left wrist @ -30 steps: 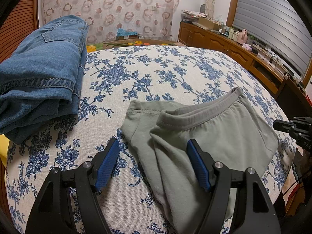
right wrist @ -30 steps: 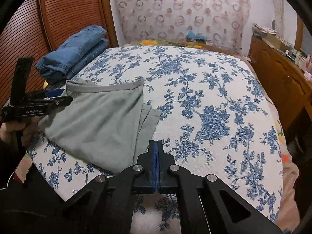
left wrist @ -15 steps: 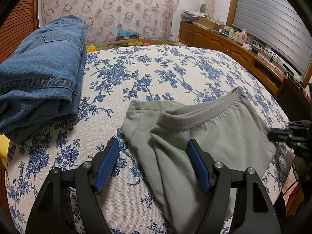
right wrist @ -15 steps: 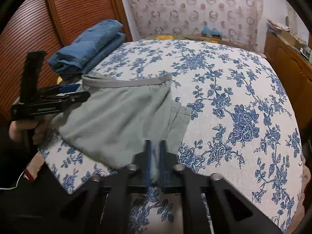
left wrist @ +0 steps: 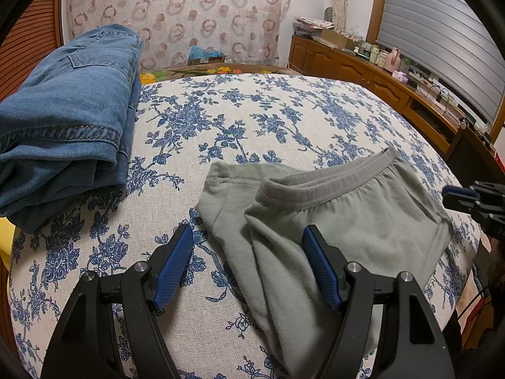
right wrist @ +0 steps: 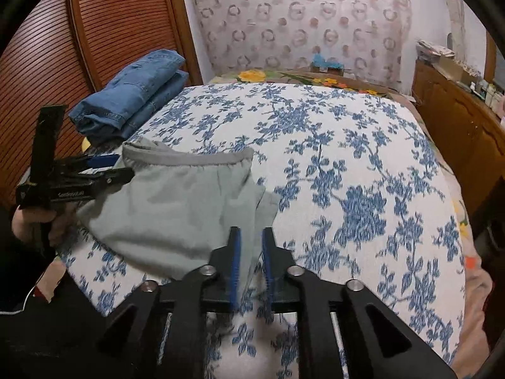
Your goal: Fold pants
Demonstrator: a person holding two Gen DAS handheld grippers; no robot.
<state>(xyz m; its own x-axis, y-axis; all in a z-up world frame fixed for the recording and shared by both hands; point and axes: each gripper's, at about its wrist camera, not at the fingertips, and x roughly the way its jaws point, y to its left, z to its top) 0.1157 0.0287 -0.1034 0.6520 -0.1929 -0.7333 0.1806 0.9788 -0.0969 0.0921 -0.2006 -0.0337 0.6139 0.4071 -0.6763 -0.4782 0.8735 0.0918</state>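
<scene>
Between my right gripper's (right wrist: 251,252) blue pads (right wrist: 235,252): a narrow gap, widening as the jaws open, where a second ago they stood pressed flat together with nothing in them. Item behind that gap: the near lower corner of the grey-green pants (right wrist: 176,208), seen through the slot; whether the pads touch the cloth I cannot tell, the frame being smeared there. Item, my left gripper (left wrist: 247,263): jaws set wide and unchanged from the earlier views, hovering low at the pants' other edge, one pad (left wrist: 318,268) over the folded cloth, the other over bare bedspread, nothing gripped. Item, the pants themselves: already doubled over on the near part of the floral bedspread (left wrist: 252,117), elastic waistband (left wrist: 331,183) turned to the far side, a narrower layer peeking out along one edge. Item, further out: folded blue jeans (left wrist: 63,117) stacked at the bed's far left corner, well apart from the work. Item, periphery: a wooden slatted door (right wrist: 94,31), a patterned curtain (left wrist: 176,9), a low wooden cabinet (left wrist: 378,79) with clutter along the wall. Assessment: the opening right jaws, with that corner lined up ahead, suggest I am readying to take hold for a further fold; the garment looks partly folded, not finished.
</scene>
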